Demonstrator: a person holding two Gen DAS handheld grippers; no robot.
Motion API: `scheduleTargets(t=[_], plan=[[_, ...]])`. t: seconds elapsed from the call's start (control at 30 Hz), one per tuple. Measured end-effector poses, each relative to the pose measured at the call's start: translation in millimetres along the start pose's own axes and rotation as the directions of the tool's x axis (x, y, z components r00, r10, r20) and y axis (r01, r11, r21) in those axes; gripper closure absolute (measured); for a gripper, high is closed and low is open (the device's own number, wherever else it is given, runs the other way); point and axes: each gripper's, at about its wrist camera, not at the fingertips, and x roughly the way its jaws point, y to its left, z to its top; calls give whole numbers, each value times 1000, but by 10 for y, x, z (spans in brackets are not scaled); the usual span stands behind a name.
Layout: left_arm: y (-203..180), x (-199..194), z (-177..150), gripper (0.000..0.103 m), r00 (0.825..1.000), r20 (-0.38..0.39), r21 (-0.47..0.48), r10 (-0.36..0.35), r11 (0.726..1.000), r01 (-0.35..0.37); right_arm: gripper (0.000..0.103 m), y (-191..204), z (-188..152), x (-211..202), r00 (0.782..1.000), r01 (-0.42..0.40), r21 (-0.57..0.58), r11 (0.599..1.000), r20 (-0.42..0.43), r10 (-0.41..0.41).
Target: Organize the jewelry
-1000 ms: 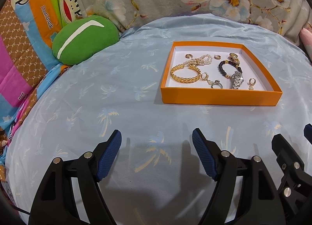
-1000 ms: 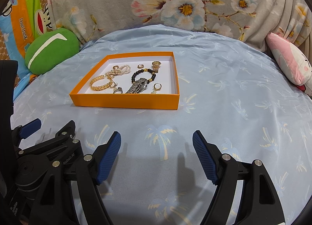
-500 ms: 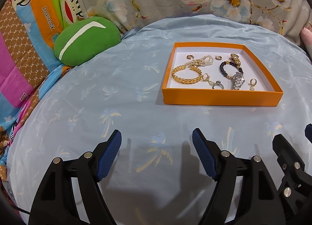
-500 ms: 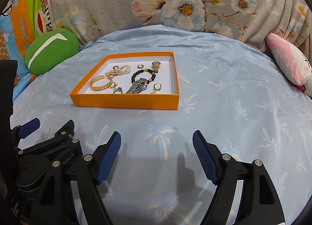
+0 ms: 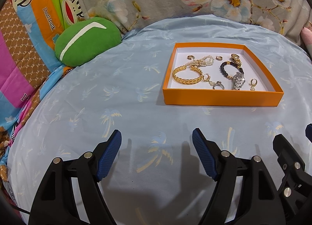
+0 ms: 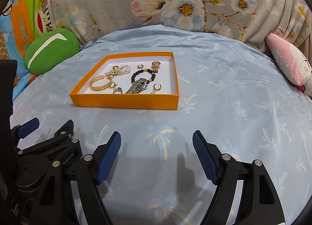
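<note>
While both grippers' jaws gape empty, left gripper (image 5: 157, 153) should reach toward 1 o'clock, approaching orange tray (image 5: 222, 99) slowly, pinching the gold bracelet (image 5: 186, 76) cleanly.

The left hand-held gripper (image 5: 157, 143), jaws apart and empty, faces an orange tray (image 5: 220, 99) holding jewelry, seemingly untouched.

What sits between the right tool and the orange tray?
Nothing: only bare blue sheet lies between the right tool and the tray, seen in the right wrist view.
</note>
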Motion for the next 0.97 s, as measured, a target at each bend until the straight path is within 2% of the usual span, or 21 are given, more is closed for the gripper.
scheduleTargets(t=[0.97], plan=[[61,14,41,30,1000,-7,10,25,1000,-25,28,-16,-17,18,1000,19,-4,1000,-8,-19]])
